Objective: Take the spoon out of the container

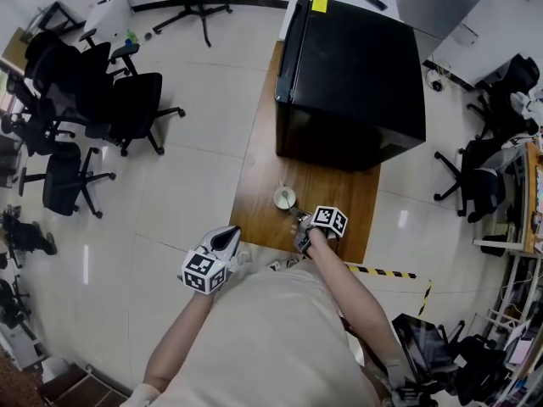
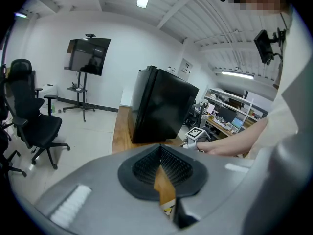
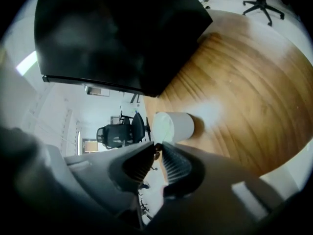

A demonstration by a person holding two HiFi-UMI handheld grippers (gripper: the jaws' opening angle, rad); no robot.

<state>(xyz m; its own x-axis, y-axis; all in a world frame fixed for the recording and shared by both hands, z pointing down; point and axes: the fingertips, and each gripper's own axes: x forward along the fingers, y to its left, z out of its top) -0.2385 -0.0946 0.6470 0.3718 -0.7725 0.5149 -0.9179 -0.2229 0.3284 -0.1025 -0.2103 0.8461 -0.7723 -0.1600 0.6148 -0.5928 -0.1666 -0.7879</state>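
A: Where is the spoon (image 3: 156, 150)?
B: Its thin handle end appears pinched between the right gripper's (image 3: 157, 152) nearly shut fingers. The rest is judged to sit in the container (image 3: 176, 126), just beyond the fingertips on the surface (image 3: 244, 82).
A: How is it handled?
B: It is judged light, stiff and slippery, so a firm pinch on the handle is called for. The left gripper's (image 2: 160, 153) fingers are shut, empty.

White container (image 1: 284, 197) upright on wooden table (image 1: 254, 185); spoon too small to tell.
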